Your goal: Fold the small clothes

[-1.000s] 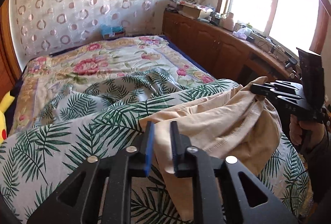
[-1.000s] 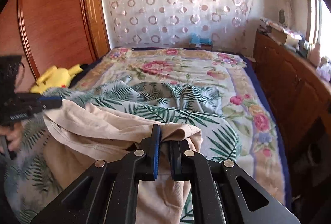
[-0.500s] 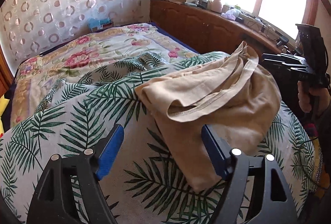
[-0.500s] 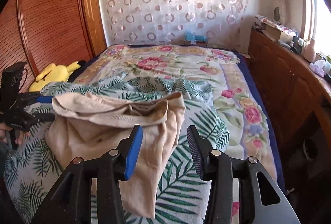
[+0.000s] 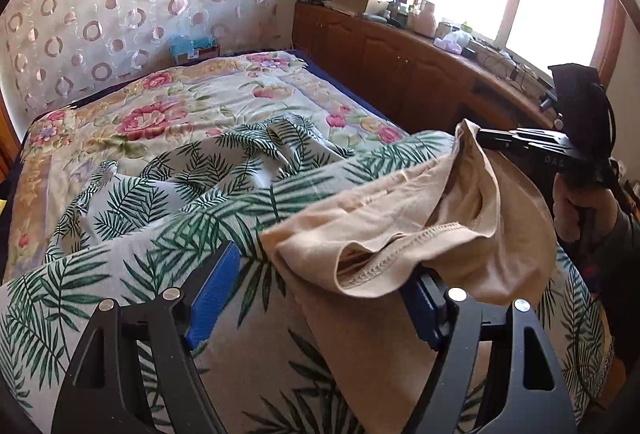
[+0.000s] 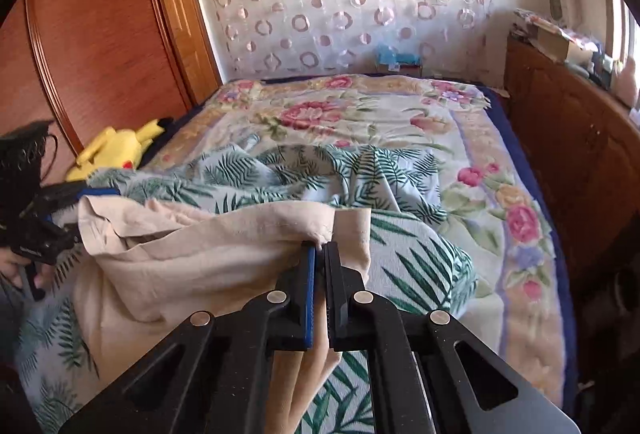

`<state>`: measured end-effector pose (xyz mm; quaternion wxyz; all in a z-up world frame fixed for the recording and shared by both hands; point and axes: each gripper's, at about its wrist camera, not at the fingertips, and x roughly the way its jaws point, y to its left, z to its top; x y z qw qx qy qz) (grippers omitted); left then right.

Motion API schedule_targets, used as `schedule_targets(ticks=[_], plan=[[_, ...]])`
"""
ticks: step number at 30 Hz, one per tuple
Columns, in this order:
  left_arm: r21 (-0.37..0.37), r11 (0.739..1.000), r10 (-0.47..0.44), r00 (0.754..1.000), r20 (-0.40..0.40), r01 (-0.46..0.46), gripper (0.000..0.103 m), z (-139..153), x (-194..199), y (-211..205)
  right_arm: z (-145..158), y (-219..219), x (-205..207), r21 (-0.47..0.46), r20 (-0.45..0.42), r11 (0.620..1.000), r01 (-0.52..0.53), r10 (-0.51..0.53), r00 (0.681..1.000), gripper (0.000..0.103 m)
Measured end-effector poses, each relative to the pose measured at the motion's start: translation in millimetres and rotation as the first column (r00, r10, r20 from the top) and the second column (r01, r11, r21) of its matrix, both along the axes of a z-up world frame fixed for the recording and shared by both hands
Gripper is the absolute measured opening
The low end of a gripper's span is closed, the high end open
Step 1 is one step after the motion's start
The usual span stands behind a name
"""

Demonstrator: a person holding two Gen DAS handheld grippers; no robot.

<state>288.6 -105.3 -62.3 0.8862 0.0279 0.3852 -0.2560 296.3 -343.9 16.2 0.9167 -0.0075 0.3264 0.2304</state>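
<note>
Above the fern-print sheet (image 5: 120,218), my right gripper (image 6: 319,254) clamps the beige cotton garment (image 5: 400,234); my left gripper (image 5: 316,294) jaws stand apart.

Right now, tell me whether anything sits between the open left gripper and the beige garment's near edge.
Nothing visible does. The left gripper is open, and the beige garment already drapes over its right finger, with its hem between the jaws. The right gripper is shut on the far corner. Only the palm-print sheet lies beneath.
</note>
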Motion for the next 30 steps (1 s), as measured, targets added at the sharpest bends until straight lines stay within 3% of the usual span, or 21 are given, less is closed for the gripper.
schedule_targets(ticks=[3, 6, 13, 16, 18, 19, 27, 30], plan=[[0.006, 0.999, 0.046, 0.999, 0.005, -0.046, 0.078, 0.2, 9.0, 1.1, -2.9, -8.0, 5.0, -0.027, -0.018, 0.993, 0.115, -0.115, 0.993, 0.001], [-0.023, 0.997, 0.075, 0.997, 0.008, -0.075, 0.078, 1.7, 13.4, 7.0, -2.7, -3.5, 3.8, -0.147, 0.036, 0.964, 0.220, -0.217, 0.975, 0.001], [-0.022, 0.996, 0.089, 0.996, 0.016, -0.088, 0.078, 0.5, 14.1, 10.4, 5.9, -2.3, -10.9, -0.138, 0.035, 0.969, 0.205, -0.202, 0.979, 0.001], [-0.027, 0.998, 0.063, 0.998, 0.014, -0.062, 0.078, 0.0, 13.0, 8.4, 9.5, 2.9, -27.2, -0.125, 0.030, 0.977, 0.173, -0.170, 0.985, 0.019], [-0.025, 0.999, 0.049, 0.999, 0.013, -0.048, 0.078, -1.5, 13.1, 6.1, 7.2, -1.7, -33.5, -0.106, 0.012, 0.984, 0.146, -0.146, 0.989, 0.052], [-0.020, 0.999, 0.045, 0.999, 0.008, -0.045, 0.078, -2.9, 13.9, 4.8, 4.1, -3.6, -34.3, -0.097, -0.002, 0.986, 0.134, -0.135, 0.991, 0.056], [0.036, 0.998, 0.045, 0.997, -0.068, -0.042, 0.078, -25.2, 23.0, -0.5, -20.3, -10.9, -18.1, -0.108, -0.122, 0.989, 0.096, -0.109, 0.987, 0.059], [0.022, 0.999, 0.041, 0.996, -0.081, -0.040, 0.078, -28.7, 24.1, -0.3, -20.4, -12.2, -6.7, -0.099, -0.141, 0.989, 0.108, -0.122, 0.983, 0.066]])
